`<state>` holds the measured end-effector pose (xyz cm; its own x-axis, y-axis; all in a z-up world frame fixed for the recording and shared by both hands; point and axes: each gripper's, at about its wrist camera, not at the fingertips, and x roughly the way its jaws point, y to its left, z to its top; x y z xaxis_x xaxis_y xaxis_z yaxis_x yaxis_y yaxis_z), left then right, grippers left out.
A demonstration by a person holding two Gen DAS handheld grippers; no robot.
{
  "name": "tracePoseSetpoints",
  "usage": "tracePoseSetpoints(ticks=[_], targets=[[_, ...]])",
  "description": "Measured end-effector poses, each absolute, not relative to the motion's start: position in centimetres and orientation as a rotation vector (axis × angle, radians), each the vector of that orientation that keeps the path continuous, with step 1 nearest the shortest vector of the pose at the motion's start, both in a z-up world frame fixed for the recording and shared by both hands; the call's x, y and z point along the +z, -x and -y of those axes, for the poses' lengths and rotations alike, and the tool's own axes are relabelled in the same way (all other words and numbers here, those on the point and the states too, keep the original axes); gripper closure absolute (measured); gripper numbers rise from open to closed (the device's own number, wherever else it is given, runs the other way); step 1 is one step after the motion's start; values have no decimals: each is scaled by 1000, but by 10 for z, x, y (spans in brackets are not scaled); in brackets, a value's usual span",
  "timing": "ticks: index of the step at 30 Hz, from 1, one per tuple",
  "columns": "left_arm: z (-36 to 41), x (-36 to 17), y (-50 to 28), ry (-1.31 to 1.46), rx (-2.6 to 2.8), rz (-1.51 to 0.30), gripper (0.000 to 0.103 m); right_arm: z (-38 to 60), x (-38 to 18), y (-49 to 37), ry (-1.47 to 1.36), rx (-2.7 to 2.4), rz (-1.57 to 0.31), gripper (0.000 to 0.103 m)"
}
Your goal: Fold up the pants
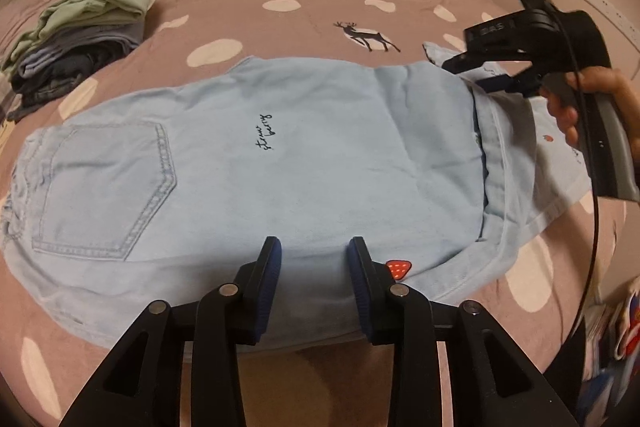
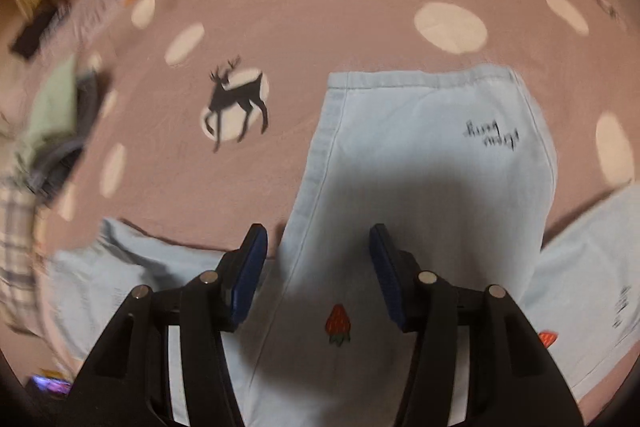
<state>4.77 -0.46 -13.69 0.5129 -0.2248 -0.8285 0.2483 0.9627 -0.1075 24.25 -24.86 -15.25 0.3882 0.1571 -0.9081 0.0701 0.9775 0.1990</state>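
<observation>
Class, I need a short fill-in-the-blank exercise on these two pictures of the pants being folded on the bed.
1. The light blue denim pants lie on a pinkish bedspread patterned with white ____.
2. The dark animal printed on the bedspread is a ____.
3. The small red patch sewn on the pants shows a ____.
4. The left tongs and right tongs both stand ____, gripping nothing.

Missing words: spots; deer; strawberry; open

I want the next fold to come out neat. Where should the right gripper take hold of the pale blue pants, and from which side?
Probably at the hem end of the pants, on the stitched hem edge. It lies flat and straight on the bedspread, straight ahead of the open right gripper. Come in low along the leg from the gripper's present side, pinching hem and layers beneath together.
</observation>
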Motion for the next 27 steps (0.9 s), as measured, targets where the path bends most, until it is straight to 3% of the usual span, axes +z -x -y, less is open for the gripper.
tracePoseSetpoints(ticks=[1,2,6,14,23,25,27], targets=[[5,-137,-47,-28,-287,-987,71,242,-156,-244,-150,40,-1181,73],[5,-136,-47,-28,-291,-985,70,238,-159,-245,-107,38,-1183,95],[3,-136,-44,-23,-304,-987,70,262,-147,-231,-222,69,-1124,99],[5,-135,-45,-46,-297,-991,70,360,-78,-103,-560,99,-803,98],[10,-135,-44,-82,-273,-1007,70,420,-189,-20,-891,-20,-882,92],[11,-133,-44,-93,-268,-1011,70,426,-186,-16,-940,4,-826,83],[11,-129,-43,-83,-278,-1013,70,429,-176,-14,-929,19,-774,61]])
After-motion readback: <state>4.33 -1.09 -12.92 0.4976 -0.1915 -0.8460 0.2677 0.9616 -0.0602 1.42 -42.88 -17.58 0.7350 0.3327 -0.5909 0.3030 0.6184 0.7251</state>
